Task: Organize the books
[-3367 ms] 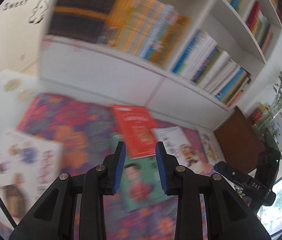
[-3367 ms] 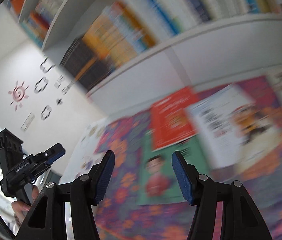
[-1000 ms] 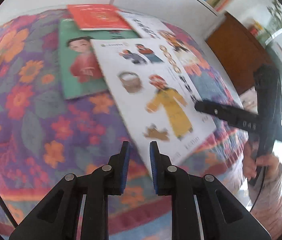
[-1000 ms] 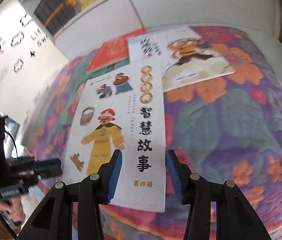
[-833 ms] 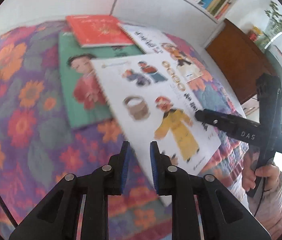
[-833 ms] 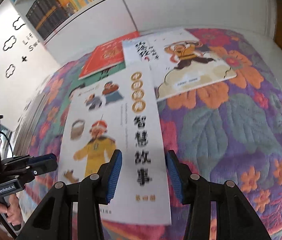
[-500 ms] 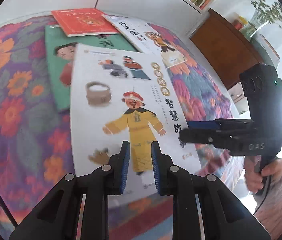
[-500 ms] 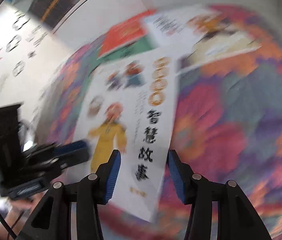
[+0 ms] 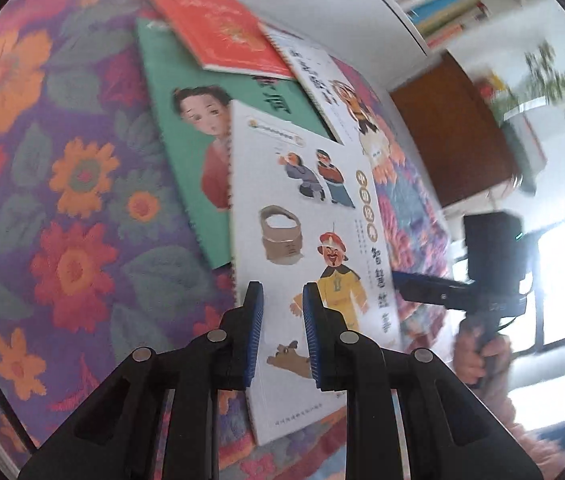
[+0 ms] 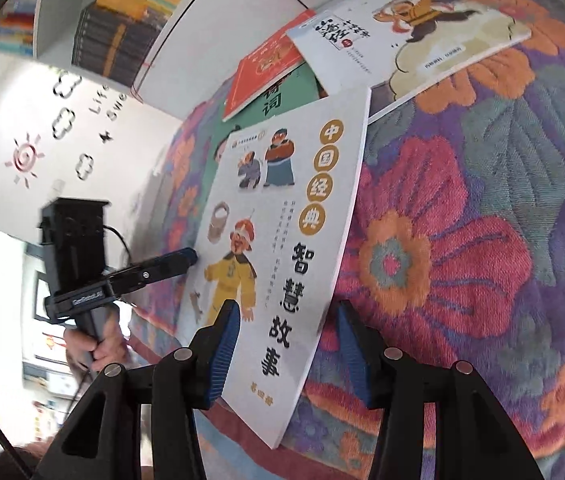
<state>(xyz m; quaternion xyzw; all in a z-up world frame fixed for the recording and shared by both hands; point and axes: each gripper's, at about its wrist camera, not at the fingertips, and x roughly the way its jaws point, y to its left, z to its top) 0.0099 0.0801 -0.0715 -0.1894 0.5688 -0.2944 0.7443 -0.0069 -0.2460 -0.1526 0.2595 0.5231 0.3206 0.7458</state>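
Near edge of the desk: left tongs (image 9: 278, 312) are clenched, empty, above the white storybook (image 10: 282, 216); right tongs (image 10: 282, 340) are released, straddling its near right edge. Farther: green book (image 9: 186, 128), red book (image 9: 218, 36) and a second white book (image 10: 414, 28) overlap loosely. Bookshelf (image 10: 122, 36) beyond. No book gathered yet.

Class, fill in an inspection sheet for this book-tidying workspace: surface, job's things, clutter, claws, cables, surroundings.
Surface: floral cover, bare around the books.
Job's things: white storybook overlaps the green book; red book lies on the green one; second white book beside them.
Clutter: nothing seen.
Claws: left claw shut, over the storybook; right claw open, over its near end.
Cables: black cable behind the left claw.
Surroundings: bookshelf, wooden cabinet, plant.
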